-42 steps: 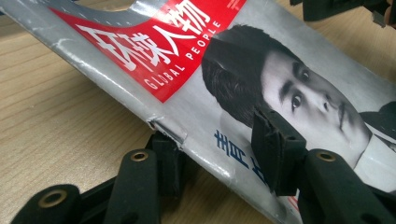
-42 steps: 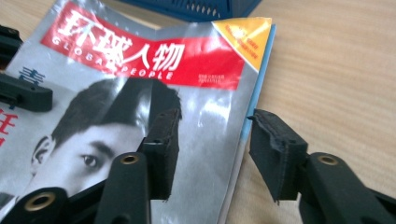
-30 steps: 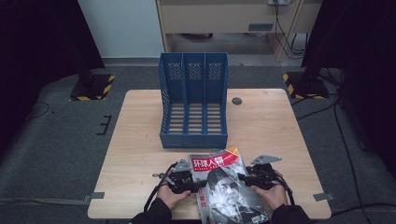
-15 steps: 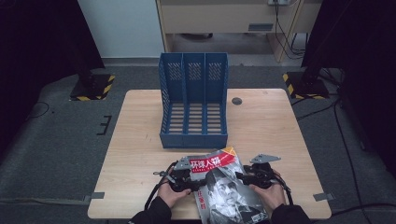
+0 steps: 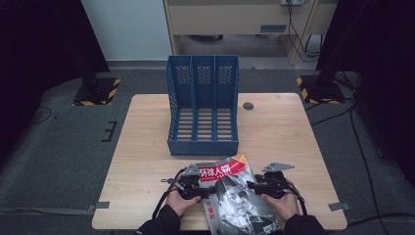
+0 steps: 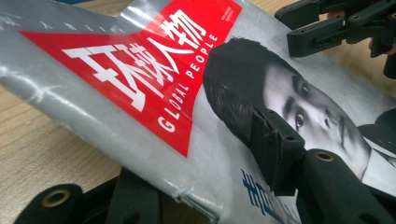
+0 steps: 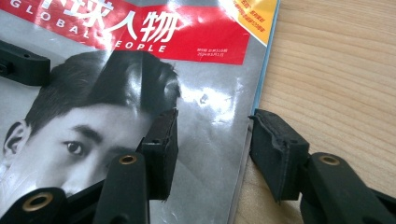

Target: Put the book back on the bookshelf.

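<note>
Left gripper point(image 5: 198, 185) sits at the near edge of the table point(image 5: 147, 161), held in the person's left hand point(image 5: 178, 201), and its jaws are clamped on the left edge of the magazine point(image 5: 235, 196): in the left gripper view one pad point(image 6: 271, 149) presses on top of the cover beside the printed face while the other jaw lies beneath the page, and that edge is raised clear of the wood. To the right of this gripper the magazine spreads out face up, its red title band point(image 6: 140, 74) at the far end, away from the person, and an orange corner patch point(image 7: 254, 16) at the far right corner. Its long axis runs from the near table edge away toward the blue file rack point(image 5: 203, 105), leaning slightly to the left at the far end, with the top of the cover pointing at the rack. The rack stands just beyond the magazine's far edge, a little beyond both grippers, its three compartments open upward. Right gripper point(image 5: 262, 185), in the right hand point(image 5: 284, 205), is at the magazine's right edge with its jaws apart: in the right gripper view one pad point(image 7: 161, 144) rests over the glossy cover and the other point(image 7: 275, 149) over bare wood just beside the page edge, so the edge lies between them, not gripped.
</note>
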